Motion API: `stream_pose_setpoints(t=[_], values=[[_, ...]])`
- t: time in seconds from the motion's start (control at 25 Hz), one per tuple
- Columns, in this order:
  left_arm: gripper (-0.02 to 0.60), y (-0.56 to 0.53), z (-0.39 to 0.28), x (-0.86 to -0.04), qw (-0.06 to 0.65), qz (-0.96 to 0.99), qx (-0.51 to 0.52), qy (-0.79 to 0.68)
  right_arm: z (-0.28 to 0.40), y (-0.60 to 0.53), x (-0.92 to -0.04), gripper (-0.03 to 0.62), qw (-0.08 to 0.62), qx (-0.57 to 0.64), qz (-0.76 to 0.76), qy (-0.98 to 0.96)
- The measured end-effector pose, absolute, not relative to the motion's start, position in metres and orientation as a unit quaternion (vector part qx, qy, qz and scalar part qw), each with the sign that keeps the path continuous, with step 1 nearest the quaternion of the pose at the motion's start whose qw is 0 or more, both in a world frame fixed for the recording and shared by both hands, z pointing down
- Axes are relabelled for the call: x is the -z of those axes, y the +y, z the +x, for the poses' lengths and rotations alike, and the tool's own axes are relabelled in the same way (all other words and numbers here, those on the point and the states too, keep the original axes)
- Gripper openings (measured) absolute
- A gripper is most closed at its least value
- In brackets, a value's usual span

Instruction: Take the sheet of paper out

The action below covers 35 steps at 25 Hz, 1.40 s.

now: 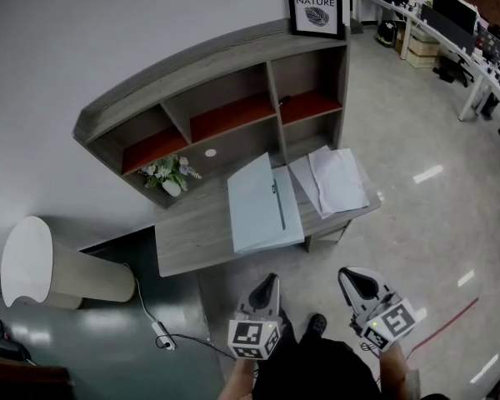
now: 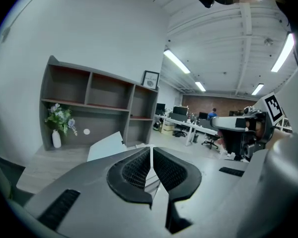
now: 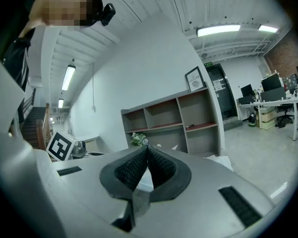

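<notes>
Left gripper (image 2: pixel 151 158): jaws pressed together, nothing between them. Right gripper (image 3: pixel 147 155): jaws also together and empty. Both are held near the person, side by side over the floor, pointing toward a desk (image 1: pixel 192 233) and well short of its near edge.

On the desk, straight beyond the left gripper, lies a closed pale blue folder (image 1: pixel 258 205) with a thin dark strip, perhaps a pen, along its right side. Just right of the folder, loose white paper (image 1: pixel 334 180) is spread at the desk's right end. A vase of flowers (image 1: pixel 169 176) stands far left. Shelves (image 1: pixel 225 98) rise behind, with a framed print (image 1: pixel 317 5) on top.

The task looks to be at its start: the approach, with nothing touched yet. The sheet to take out is probably inside the folder, though no view shows it. The next move calls for bringing both grippers to the desk, opening the jaws, lifting the folder's cover with one gripper and pinching the sheet's edge with the other.
</notes>
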<state>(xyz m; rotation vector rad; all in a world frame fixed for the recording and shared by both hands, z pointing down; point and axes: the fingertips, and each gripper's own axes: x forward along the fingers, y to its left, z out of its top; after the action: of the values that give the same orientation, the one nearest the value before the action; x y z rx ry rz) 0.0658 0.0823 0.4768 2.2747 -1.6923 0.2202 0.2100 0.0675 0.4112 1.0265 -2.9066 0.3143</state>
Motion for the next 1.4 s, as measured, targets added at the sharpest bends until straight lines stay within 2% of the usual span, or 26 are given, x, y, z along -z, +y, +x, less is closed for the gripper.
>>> stream_pose_setpoints(t=[0.68, 0.96, 1.12, 1.4], values=[[0.018, -0.016, 0.023, -0.559, 0.118, 0.820, -0.201, -0.523, 0.151, 0.001, -0.411, 0.014, 0.042, -0.110, 0.389, -0.914], [0.074, -0.035, 0.029, -0.593, 0.104, 0.835, -0.250, -0.479, 0.146, -0.018, -0.418, 0.014, 0.051, -0.127, 0.421, -0.897], [0.122, -0.043, 0.033, -0.612, 0.066, 0.836, -0.295, -0.457, 0.148, -0.024, -0.422, 0.014, 0.058, -0.132, 0.439, -0.887], [0.140, -0.058, 0.037, -0.634, 0.029, 0.834, -0.339, -0.436, 0.147, -0.031, -0.422, 0.014, 0.056, -0.139, 0.462, -0.874]])
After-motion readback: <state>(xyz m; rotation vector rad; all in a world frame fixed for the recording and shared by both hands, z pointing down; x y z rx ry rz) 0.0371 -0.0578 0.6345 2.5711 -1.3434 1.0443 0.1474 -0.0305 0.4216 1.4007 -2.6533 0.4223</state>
